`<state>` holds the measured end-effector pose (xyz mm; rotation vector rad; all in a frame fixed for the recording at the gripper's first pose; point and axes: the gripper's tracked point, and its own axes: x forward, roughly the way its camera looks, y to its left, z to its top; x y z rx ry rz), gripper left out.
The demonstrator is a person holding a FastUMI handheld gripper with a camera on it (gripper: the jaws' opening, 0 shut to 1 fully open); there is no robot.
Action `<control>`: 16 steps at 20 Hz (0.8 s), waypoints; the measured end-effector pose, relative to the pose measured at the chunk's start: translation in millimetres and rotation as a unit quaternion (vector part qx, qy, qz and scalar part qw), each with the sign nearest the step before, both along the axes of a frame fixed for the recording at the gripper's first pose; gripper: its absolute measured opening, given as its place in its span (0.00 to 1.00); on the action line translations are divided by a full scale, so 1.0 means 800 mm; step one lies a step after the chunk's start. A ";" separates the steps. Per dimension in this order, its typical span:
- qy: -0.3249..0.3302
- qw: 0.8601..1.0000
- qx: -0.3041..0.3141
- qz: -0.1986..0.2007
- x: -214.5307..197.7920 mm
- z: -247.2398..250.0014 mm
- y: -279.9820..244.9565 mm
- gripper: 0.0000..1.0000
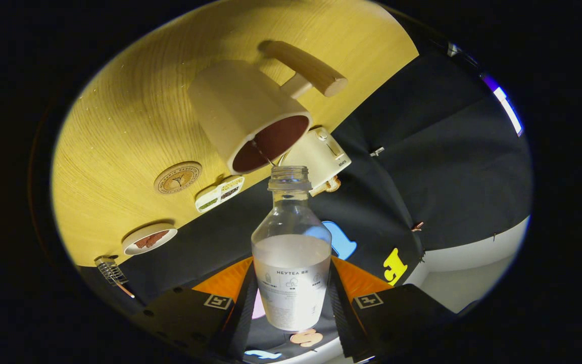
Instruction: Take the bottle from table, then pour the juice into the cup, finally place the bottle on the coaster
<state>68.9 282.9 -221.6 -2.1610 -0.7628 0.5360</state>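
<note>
Claw (291, 298): both fingers press on the lower body of the bottle (291, 253), one on each side, so it holds the bottle firmly between them. The bottle is clear, with a frosted label band around its lower part; its cap is off and its open neck points away from the fingers, toward the cup.

Cup (248, 114): pale, with a dark reddish inside and a wooden stick handle (305, 66) on its far side. It stands on the table (134, 101), just beyond the bottle's mouth. The whole scene appears strongly tilted. A thin thread of liquid runs between the bottle's mouth and the cup's rim. Whether liquid remains in the bottle cannot be told.

Coaster (178, 177): a round wooden disc with a stamped mark, flat on the table, beside the cup and apart from it.

Other items on the table: a small box (220, 193) near the coaster, a shallow dish (149, 238) with brown contents further along, a whisk-like wire tool (113, 273) at the table's edge, and a pale boxy object (319, 156) just behind the bottle's neck.
</note>
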 end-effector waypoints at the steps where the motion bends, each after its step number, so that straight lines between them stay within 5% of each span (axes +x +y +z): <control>1: -0.001 1.000 0.001 0.000 0.000 0.002 0.001 0.72; 16: 0.016 1.000 0.004 -0.010 0.005 -0.001 0.001 0.72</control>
